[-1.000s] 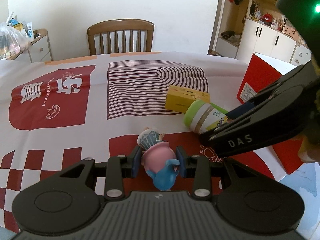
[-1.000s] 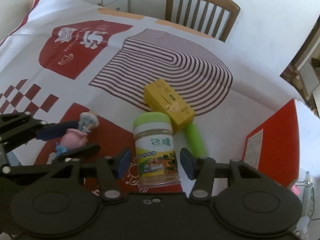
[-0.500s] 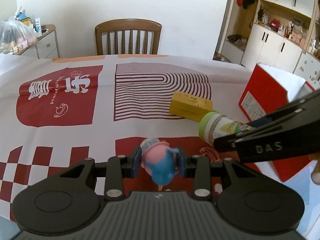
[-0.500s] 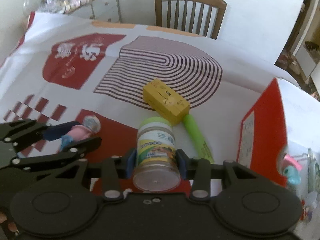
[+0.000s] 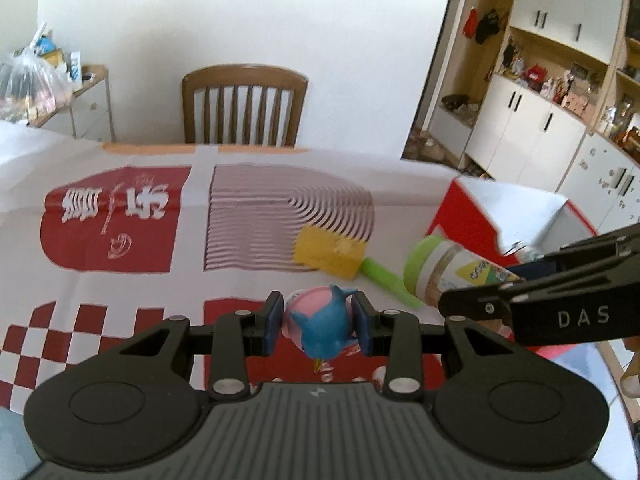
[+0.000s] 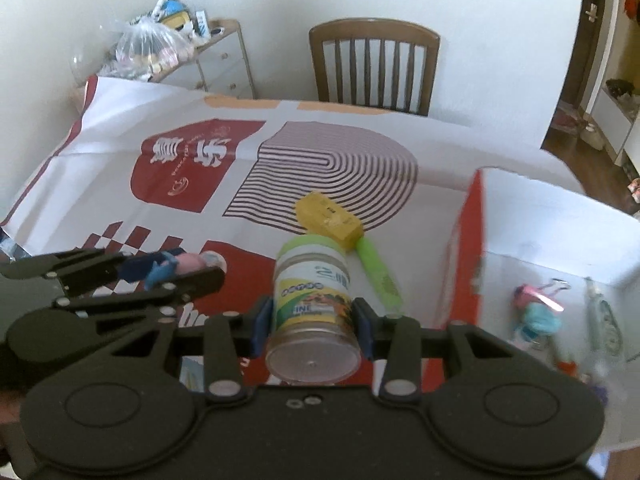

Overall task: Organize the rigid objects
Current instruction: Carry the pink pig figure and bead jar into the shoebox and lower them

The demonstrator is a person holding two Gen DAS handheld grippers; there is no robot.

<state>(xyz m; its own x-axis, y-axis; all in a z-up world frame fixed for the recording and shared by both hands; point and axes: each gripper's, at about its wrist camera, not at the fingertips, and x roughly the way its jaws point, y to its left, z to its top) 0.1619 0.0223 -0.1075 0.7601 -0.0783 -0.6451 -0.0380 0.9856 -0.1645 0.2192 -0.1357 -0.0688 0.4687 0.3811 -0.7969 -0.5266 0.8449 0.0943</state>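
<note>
My left gripper (image 5: 318, 322) is shut on a pink and blue toy figurine (image 5: 320, 326) and holds it above the tablecloth; both also show in the right wrist view (image 6: 172, 270). My right gripper (image 6: 312, 322) is shut on a clear jar with a green lid (image 6: 312, 300), lifted off the table and tilted; the jar also shows in the left wrist view (image 5: 448, 274). A yellow box (image 6: 330, 222) and a green stick (image 6: 378, 278) lie on the cloth. A red open box (image 6: 560, 240) stands at the right.
The red box holds a small toy (image 6: 534, 312) and other small items. A wooden chair (image 6: 374, 70) stands behind the table. A drawer unit with a plastic bag (image 6: 152, 46) is at the far left.
Both grippers have risen from the table with their objects. The right gripper closed on the jar and lifted it. Both have shifted toward the red box.
</note>
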